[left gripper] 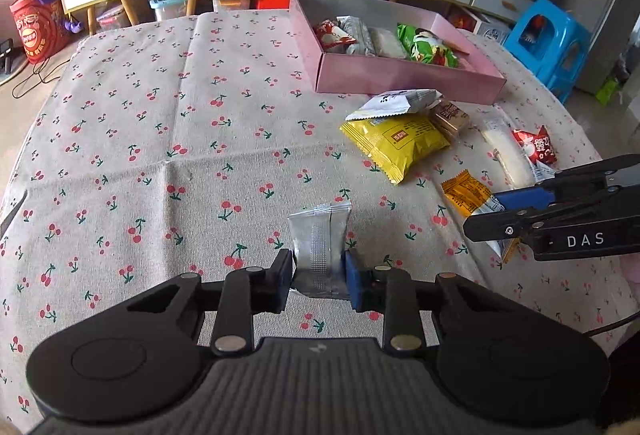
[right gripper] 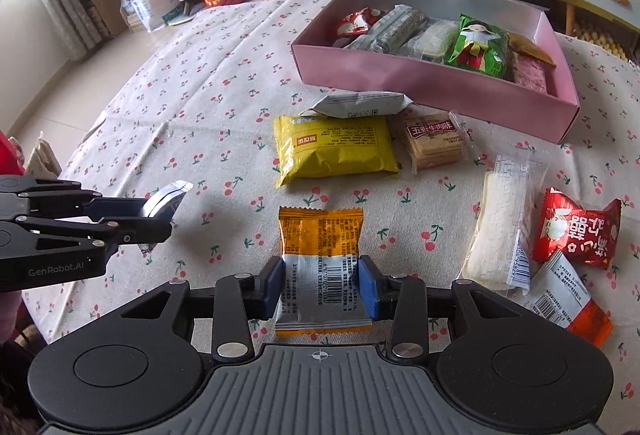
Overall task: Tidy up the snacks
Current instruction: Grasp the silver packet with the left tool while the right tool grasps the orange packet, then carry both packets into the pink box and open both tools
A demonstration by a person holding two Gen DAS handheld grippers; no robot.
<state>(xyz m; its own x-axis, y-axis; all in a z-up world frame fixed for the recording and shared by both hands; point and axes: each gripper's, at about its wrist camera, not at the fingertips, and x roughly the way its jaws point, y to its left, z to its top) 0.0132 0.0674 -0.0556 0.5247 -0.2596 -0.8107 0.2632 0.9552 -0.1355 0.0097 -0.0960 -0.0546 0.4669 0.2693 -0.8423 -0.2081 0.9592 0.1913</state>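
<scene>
Nearest you, your right gripper (right gripper: 320, 285) pinches the orange snack packet (right gripper: 320, 235) across its middle, low over the cherry-print tablecloth (left gripper: 160, 115). Your left gripper (left gripper: 319, 271) clamps the silver foil packet (left gripper: 320, 239) upright. Both look light, crinkly and slippery, so I'd hold near the sealed seams. Beyond them, the pink box (right gripper: 420, 79) waits, partly filled.

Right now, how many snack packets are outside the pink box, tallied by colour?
Silver: 1, silver packet in left gripper
Orange-and-white: 2, orange packet in right gripper, corner packet
Yellow: 1, yellow packet
Red: 1, red packet
White: 2, flat white packet, long white packet
Brown: 1, cracker packet
Total: 8
</scene>
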